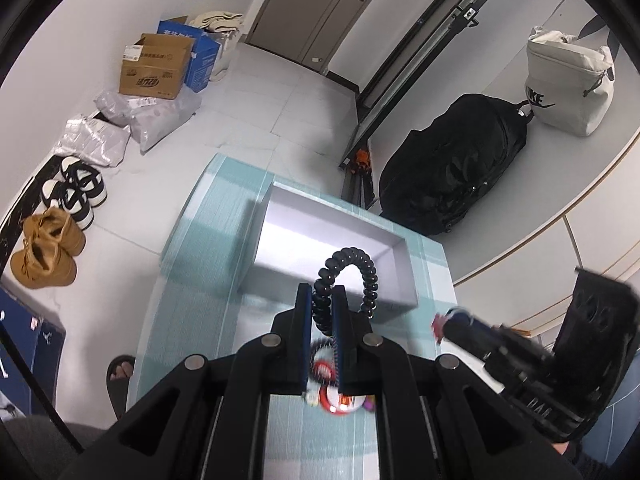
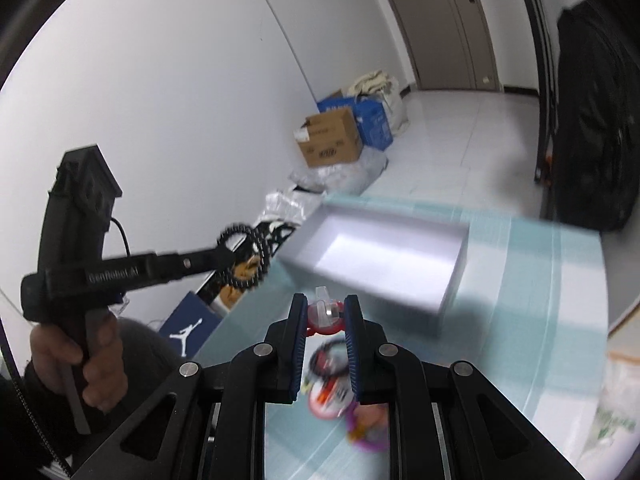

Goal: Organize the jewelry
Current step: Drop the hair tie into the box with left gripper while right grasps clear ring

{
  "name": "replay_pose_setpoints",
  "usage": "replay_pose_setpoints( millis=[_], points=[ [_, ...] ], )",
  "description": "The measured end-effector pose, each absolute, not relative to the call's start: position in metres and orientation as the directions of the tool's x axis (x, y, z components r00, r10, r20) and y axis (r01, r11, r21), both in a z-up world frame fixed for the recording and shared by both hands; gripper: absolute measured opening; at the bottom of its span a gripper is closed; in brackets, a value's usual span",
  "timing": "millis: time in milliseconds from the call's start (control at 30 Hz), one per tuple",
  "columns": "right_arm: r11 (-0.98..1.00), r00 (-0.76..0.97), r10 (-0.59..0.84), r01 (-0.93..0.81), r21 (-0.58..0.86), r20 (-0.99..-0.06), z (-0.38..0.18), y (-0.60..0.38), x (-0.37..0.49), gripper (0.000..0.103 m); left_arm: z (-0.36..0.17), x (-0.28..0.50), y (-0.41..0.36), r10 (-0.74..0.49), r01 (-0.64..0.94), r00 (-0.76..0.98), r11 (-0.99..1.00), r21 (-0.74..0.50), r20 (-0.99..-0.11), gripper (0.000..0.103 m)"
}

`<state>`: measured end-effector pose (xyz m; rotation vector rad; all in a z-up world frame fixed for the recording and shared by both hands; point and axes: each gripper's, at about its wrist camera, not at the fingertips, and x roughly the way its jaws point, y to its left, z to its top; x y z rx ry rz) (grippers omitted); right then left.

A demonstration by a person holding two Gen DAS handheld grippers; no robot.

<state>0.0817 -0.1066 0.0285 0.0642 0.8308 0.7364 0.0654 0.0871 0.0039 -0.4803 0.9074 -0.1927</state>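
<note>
Bench (image 1: 192, 280) w/ the teal cloth takes up most of both views, and the white open box (image 1: 332, 252) sits toward its far edge, looks empty inside afaict. Pile of leftover jewelry (image 2: 344, 392) is at the near edge, right under the tools, too blurry to ID pieces.

Step in hand imo: both pieces are picked up and on their way to the box. Left tool (image 1: 323, 300) is clenched on a black spiral coil band (image 1: 348, 276), the loop sticking up past the fingertips, hovering just short of the box's near wall. Right tool (image 2: 325, 314) is clamped on a small red and clear piece (image 2: 325, 316), prob a ring or charm, can't tell, pinched right at the tips, also over the bench near the box's near wall.

Next move prob needs each tool carried over the rim, then let go above the box floor. The coil is springy so it might bounce or snag on a finger when released.
</note>
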Motion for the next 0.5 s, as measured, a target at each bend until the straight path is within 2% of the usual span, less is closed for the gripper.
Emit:
replay_pose_setpoints(
  millis=[233,500],
  points=[
    [0.745,0.431,0.624,-0.580,0.330,-0.652,0.037,-0.097,0.129,0.017,0.007,0.104,0.071,-0.358,0.011,0.577,0.902,-0.431,-0.734,0.005],
    [0.781,0.396,0.587,-0.508,0.364,-0.706,0.008,-0.099,0.175,0.017,-0.017,0.145,0.051,-0.355,0.052,0.485,0.924,-0.378,-0.799,0.005]
  ],
)
